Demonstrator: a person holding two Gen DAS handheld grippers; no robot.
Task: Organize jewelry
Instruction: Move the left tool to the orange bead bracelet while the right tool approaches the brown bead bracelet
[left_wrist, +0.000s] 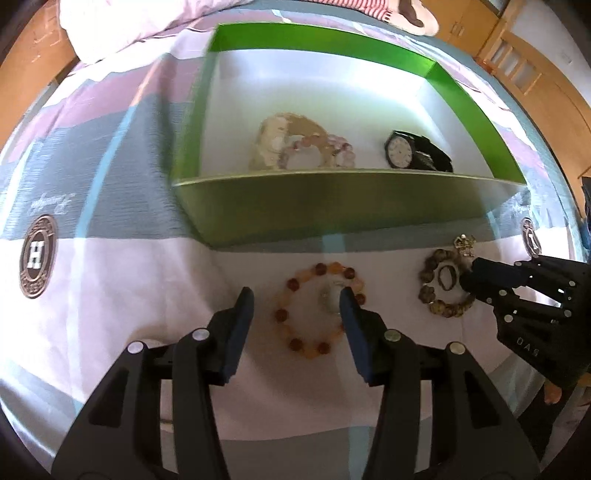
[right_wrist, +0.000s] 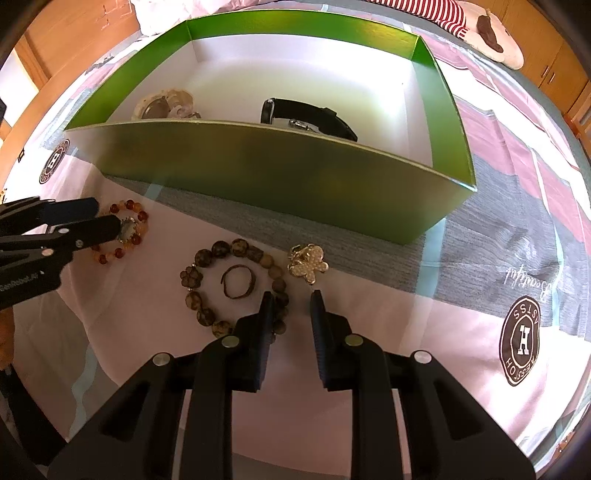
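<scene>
A green box (left_wrist: 332, 199) (right_wrist: 258, 173) with a white floor lies on the bedspread. Inside are a pale bead bracelet (left_wrist: 295, 144) and a black watch (left_wrist: 406, 149) (right_wrist: 310, 114). In front of the box lie an orange bead bracelet (left_wrist: 317, 310) (right_wrist: 125, 230) with a small ring inside it, a brown bead bracelet (left_wrist: 443, 288) (right_wrist: 232, 288) around a thin brown ring (right_wrist: 238, 282), and a gold clover brooch (right_wrist: 308, 264) (left_wrist: 463, 245). My left gripper (left_wrist: 295, 302) is open over the orange bracelet. My right gripper (right_wrist: 291, 302) is open, low beside the brown bracelet's right edge.
The bedspread (left_wrist: 110, 295) is pink, grey and white with round brown logos (right_wrist: 521, 341). A white quilt (left_wrist: 129, 26) lies behind the box. Wooden furniture (left_wrist: 535, 74) stands at the right.
</scene>
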